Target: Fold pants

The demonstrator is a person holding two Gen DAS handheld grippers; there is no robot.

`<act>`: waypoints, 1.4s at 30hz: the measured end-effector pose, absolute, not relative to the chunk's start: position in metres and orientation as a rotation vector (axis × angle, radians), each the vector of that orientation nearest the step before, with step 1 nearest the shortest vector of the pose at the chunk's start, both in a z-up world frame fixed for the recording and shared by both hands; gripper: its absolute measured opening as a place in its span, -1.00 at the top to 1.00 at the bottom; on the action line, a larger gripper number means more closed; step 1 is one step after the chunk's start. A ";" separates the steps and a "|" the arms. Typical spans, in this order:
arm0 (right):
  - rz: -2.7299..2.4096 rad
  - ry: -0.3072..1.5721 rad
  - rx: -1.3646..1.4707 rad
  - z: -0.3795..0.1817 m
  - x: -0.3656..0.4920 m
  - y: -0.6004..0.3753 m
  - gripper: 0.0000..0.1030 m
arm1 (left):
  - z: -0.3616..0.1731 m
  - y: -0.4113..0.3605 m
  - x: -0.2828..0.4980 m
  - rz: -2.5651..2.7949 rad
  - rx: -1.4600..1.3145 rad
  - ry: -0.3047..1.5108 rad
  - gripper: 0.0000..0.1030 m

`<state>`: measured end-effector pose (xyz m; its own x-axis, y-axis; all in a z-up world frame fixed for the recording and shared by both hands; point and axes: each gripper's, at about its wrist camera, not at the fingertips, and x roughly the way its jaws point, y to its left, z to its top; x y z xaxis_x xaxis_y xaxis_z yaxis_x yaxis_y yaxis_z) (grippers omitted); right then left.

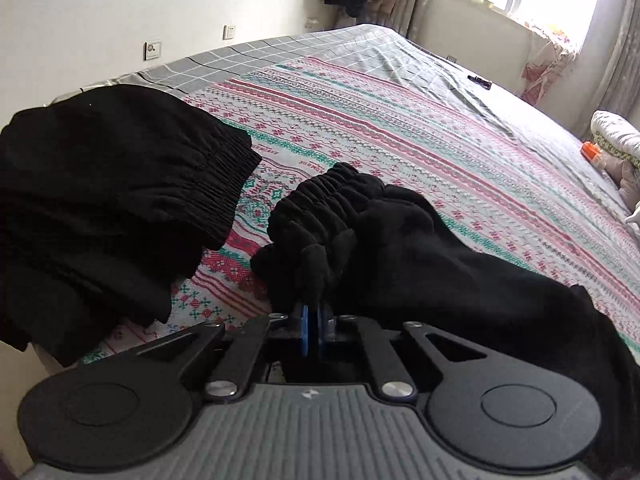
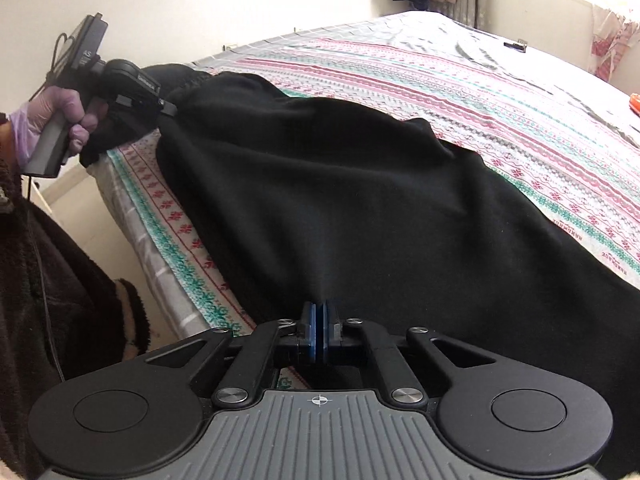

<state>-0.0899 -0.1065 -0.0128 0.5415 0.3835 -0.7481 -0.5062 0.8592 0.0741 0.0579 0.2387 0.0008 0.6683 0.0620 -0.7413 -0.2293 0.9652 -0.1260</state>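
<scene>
Black pants lie stretched along the near edge of the bed. My left gripper is shut on the bunched elastic waistband at one end. My right gripper is shut on the black fabric at the other end. In the right wrist view the left gripper shows at the far left, held by a gloved hand, clamped on the pants. A second pile of black clothing with an elastic band lies left of the waistband in the left wrist view.
The bed has a pink, teal and white patterned cover over a grey checked sheet. A small dark object lies far back on it. An orange item and pillows sit at the right edge. The bed's near edge drops to the floor.
</scene>
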 end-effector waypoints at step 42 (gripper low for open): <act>-0.484 0.760 0.357 0.011 -0.198 -0.355 -0.53 | -0.043 -0.036 -0.032 -0.853 0.192 0.929 -0.46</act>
